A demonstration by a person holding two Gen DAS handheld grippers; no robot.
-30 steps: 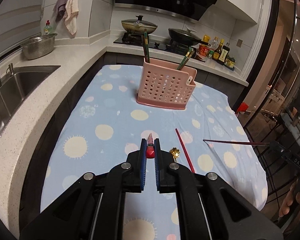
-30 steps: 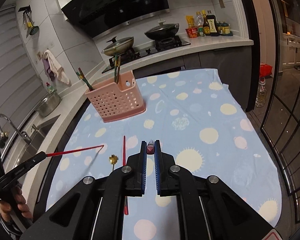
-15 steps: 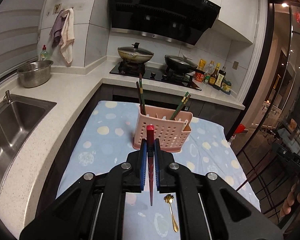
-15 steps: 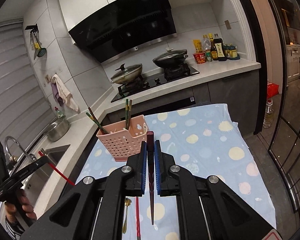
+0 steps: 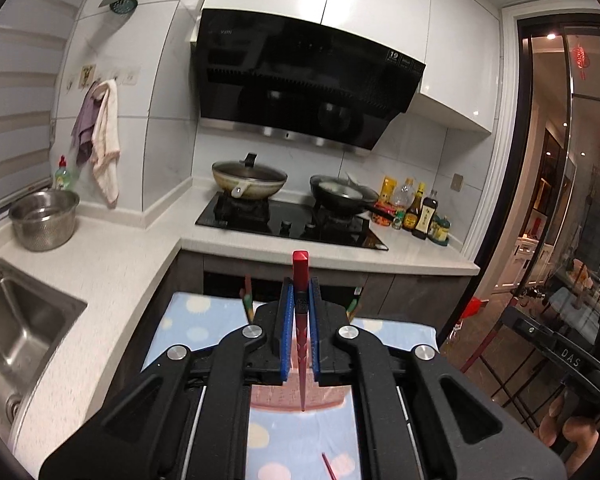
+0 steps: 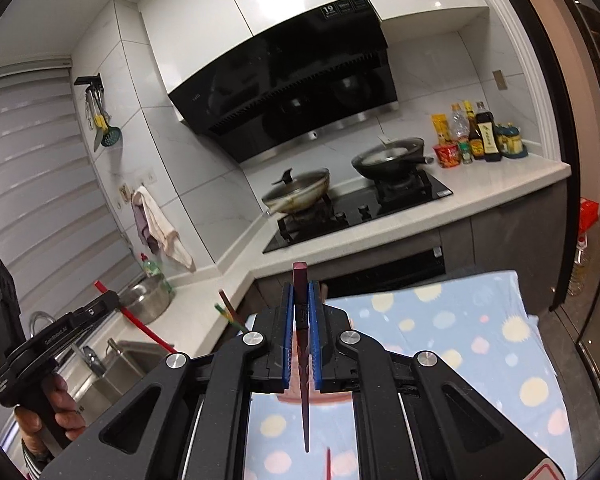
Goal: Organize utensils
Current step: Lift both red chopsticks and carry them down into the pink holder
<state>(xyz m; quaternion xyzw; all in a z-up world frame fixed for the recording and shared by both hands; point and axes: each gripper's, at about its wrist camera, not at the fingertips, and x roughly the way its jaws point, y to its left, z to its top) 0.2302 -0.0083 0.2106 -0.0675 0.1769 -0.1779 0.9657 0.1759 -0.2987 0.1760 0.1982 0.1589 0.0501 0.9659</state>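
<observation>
My left gripper [image 5: 300, 300] is shut on a red chopstick [image 5: 301, 264], which stands upright with its thick end up and its thin tip hanging down. My right gripper [image 6: 301, 300] is shut on a darker red chopstick [image 6: 301, 280], held the same way. Both hang above the pink perforated basket [image 5: 276, 398], which is mostly hidden behind the jaws. Chopsticks [image 5: 247, 304] stored in the basket poke up beside the fingers. Another red chopstick [image 6: 328, 460] lies on the dotted blue cloth [image 6: 460, 320]. In the right wrist view the left gripper [image 6: 108, 304] appears at the left, in a hand.
A white counter wraps round the table, with a sink [image 5: 16, 332] and a steel bowl [image 5: 44, 220] at the left. Behind are a hob with two pans [image 5: 250, 182] and sauce bottles [image 5: 420, 212]. Glass doors [image 5: 572, 200] stand at the right.
Both grippers have risen from the cloth, each with its chopstick. The chopsticks now hang upright instead of lying flat. The basket has slid from ahead to beneath the jaws.
</observation>
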